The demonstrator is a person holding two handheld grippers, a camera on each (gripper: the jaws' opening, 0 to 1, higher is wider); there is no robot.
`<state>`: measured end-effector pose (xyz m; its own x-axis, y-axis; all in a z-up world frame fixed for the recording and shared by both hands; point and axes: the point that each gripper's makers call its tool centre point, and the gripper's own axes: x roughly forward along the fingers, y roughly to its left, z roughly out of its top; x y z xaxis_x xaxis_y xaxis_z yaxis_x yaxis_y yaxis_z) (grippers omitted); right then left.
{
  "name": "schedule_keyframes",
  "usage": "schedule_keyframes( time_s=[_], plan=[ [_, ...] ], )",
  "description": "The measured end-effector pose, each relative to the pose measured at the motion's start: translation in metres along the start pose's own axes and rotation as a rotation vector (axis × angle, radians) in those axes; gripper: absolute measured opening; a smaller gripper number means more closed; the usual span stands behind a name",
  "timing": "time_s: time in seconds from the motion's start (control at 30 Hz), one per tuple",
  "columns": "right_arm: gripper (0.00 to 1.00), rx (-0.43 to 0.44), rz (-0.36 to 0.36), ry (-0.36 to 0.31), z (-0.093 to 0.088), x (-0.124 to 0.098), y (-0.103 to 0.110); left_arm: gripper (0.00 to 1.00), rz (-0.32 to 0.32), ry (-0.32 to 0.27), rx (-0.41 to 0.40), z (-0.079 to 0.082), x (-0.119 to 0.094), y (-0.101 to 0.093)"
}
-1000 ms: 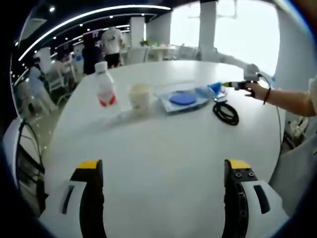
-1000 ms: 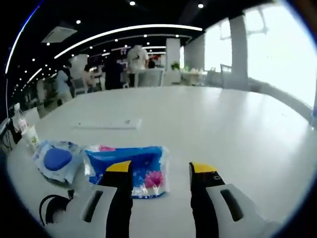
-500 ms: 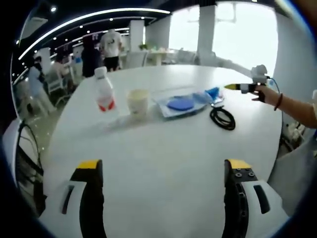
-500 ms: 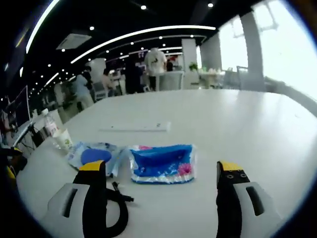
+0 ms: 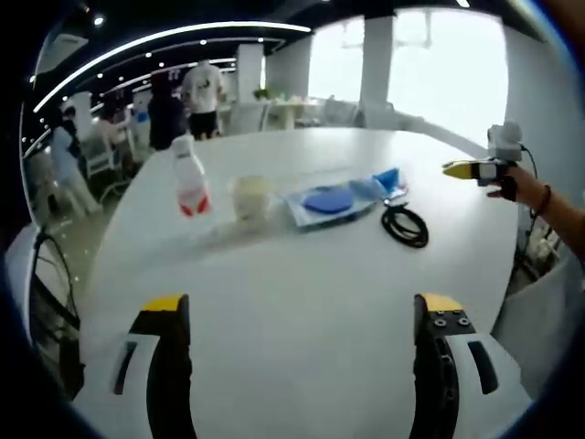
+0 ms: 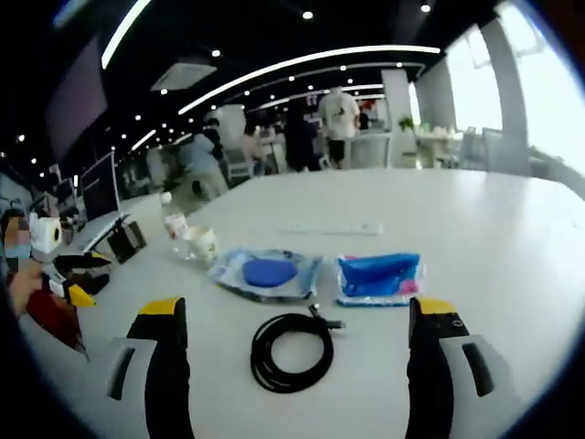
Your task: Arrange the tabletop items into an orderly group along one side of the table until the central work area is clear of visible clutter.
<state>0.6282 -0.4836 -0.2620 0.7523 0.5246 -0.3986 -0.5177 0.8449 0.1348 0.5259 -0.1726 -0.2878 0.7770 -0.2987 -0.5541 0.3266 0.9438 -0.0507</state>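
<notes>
On the white round table (image 5: 302, 274) stand a clear bottle with a red label (image 5: 190, 176) and a paper cup (image 5: 249, 197). Right of them lie a clear bag with a blue disc (image 5: 331, 199), a blue packet (image 5: 388, 178) and a coiled black cable (image 5: 405, 226). My left gripper (image 5: 302, 304) is open over bare table, well short of them. My right gripper (image 6: 299, 308) is open and holds nothing; the cable (image 6: 291, 352) lies just beyond its jaws, with the blue packet (image 6: 379, 277) and the bag (image 6: 267, 273) farther on. The right gripper (image 5: 462, 169) hangs above the table's right edge.
A flat white strip (image 6: 331, 227) lies farther back on the table. The cup (image 6: 203, 245) and bottle (image 6: 174, 224) stand at the left, near my left gripper (image 6: 80, 277). Several people, desks and chairs fill the room behind. A black cable hangs off the table edge (image 5: 46, 274).
My right gripper has opened wide and pulled back and up from the blue packet, so the cable, bag, cup and bottle now show. The left gripper has barely moved.
</notes>
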Motion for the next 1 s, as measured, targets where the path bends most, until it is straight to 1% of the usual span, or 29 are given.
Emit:
schedule_keyframes(
  time_s=[0.03,0.13,0.23,0.43,0.57,0.7,0.77,0.87,0.93,1.0],
  plan=[
    [0.99,-0.005,0.020,0.009,-0.002,-0.003,0.007,0.99,-0.004,-0.005,-0.007,0.001,-0.001,-0.001],
    [0.99,-0.010,0.038,0.019,-0.006,-0.010,0.017,0.99,-0.011,-0.021,-0.025,0.005,-0.003,-0.002],
    [0.99,-0.018,0.046,0.037,-0.012,-0.014,0.023,0.99,-0.013,-0.026,-0.034,0.006,-0.006,-0.003],
    [0.99,-0.034,0.060,0.069,-0.025,-0.028,0.039,0.99,-0.016,-0.022,-0.031,0.002,-0.013,-0.009],
    [0.99,-0.048,0.053,0.080,-0.033,-0.037,0.044,0.99,-0.017,-0.017,-0.028,-0.001,-0.016,-0.012],
    [0.99,-0.031,0.065,0.086,-0.038,-0.046,0.052,0.99,-0.014,-0.011,-0.035,-0.006,-0.019,-0.013],
    [0.99,-0.037,0.063,0.084,-0.039,-0.050,0.056,0.99,-0.015,-0.014,-0.038,-0.008,-0.019,-0.007],
    [0.99,-0.041,0.057,0.093,-0.042,-0.056,0.061,0.99,-0.016,-0.013,-0.039,-0.010,-0.021,-0.013],
    [0.99,-0.033,0.064,0.085,-0.044,-0.058,0.065,0.99,-0.012,-0.009,-0.036,-0.011,-0.022,-0.014],
    [0.99,-0.020,0.075,0.092,-0.047,-0.059,0.070,0.99,-0.009,-0.008,-0.030,-0.012,-0.023,-0.014]
  ],
)
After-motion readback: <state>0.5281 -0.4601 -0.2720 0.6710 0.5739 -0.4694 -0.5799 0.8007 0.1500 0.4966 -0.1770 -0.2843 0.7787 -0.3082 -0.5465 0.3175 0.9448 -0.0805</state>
